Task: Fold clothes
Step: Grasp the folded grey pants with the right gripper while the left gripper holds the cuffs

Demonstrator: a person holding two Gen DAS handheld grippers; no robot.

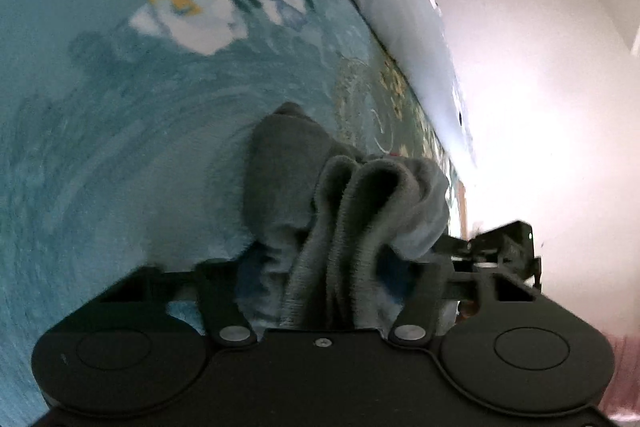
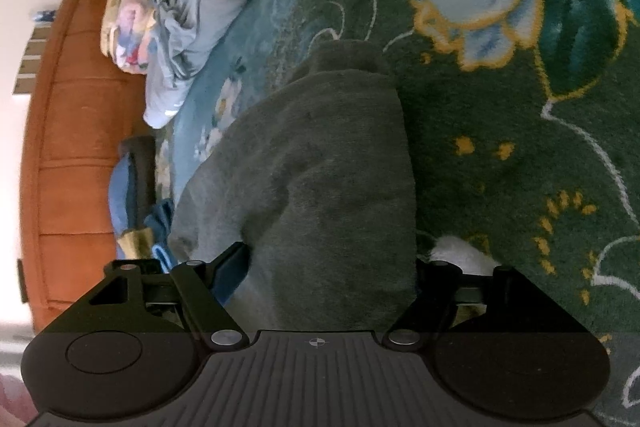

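A teal plush bedspread with white, blue and yellow flowers point(image 1: 120, 131) is seen spread over the bed, filling most of both views. On it, one dark grey fleece garment point(image 2: 320, 167) is laid out flat-ish, with its ribbed edge bunched up into folds, which only the left wrist view shows up close.

Along the far edge of the bed, one pale blue-grey rumpled sheet or pillowcase point(image 2: 188, 7) is piled up, with one flowery pink-and-yellow quilt point(image 2: 128, 23) tucked behind it. One orange-brown padded headboard point(image 2: 72, 147) is shown only in the right wrist view, plus a bit of blue fabric point(image 2: 120, 195) down beside it. No containers are seen anywhere, so nothing to report there.

The left wrist view is pretty blurry and blown out white on the right side, where a white wall or furniture piece point(image 1: 540, 87) can be made out, not sure which.

Two tools are counted, one per view. The left tool point(image 1: 332, 267) is seen with the bunched ribbed edge of the grey garment sitting between its fingers; the fingertips are buried under cloth, so whether they're actually pinching can't be told. The right tool point(image 2: 332, 267) has the garment's other end running between its fingers, which are set fairly wide either side of the cloth; again, a real clamp can't be confirmed.
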